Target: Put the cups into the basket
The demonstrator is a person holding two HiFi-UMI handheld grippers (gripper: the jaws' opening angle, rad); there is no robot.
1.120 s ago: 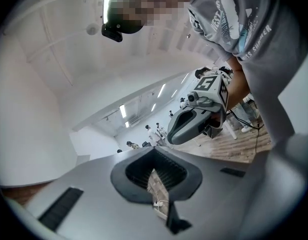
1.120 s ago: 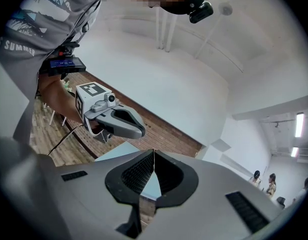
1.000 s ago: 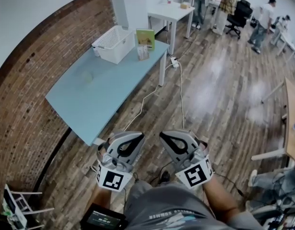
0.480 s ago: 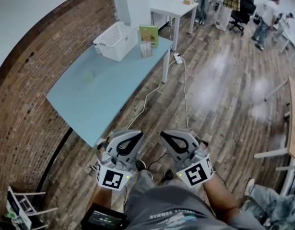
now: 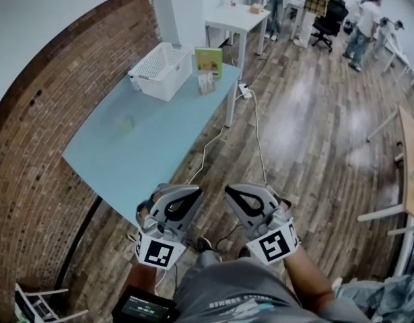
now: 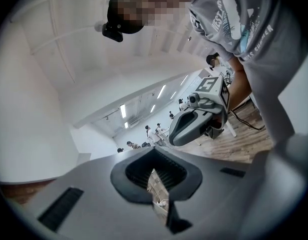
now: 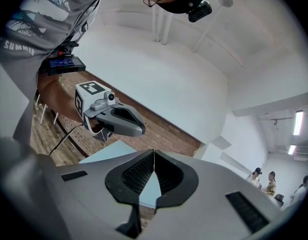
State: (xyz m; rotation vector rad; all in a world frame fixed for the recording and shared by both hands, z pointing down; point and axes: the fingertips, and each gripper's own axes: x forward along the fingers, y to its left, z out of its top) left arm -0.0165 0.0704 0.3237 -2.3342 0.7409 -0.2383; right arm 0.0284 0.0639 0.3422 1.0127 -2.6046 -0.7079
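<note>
- Since a second ago the person has stepped a bit closer to the bench [image 5: 166, 147]. Its near corner now sits right at the tip of the left gripper [image 5: 184, 196], where before there was a strip of floor [image 5: 307, 133] between them.
- Nothing else has changed. The left gripper and right gripper [image 5: 239, 196] are side by side at waist height, both with jaws pressed together and nothing between them, same as before.
- The cup [image 5: 128, 122] is a pale greenish blur about mid-bench on the brick wall [image 5: 38, 133] side, well apart from the basket [image 5: 159, 68]. It's the only one I can make out for sure.
- The white basket sits at the far end of the bench.
- Just beside the basket, toward the bench's open edge, a green card [image 5: 208, 58] stands upright. A small clear thing [image 5: 205, 83] is in front of it, too small to tell what it is.
- A white cable [image 5: 205, 152] trails across the floor from a power strip [image 5: 245, 90] by the bench leg toward the person's feet.
- Further back there's a white table [image 5: 235, 17], a black office chair [image 5: 332, 16] and people [image 5: 363, 24] standing around.
- Counts: two grippers, one basket, one clear cup, one green card, at least four people in the back.
</note>
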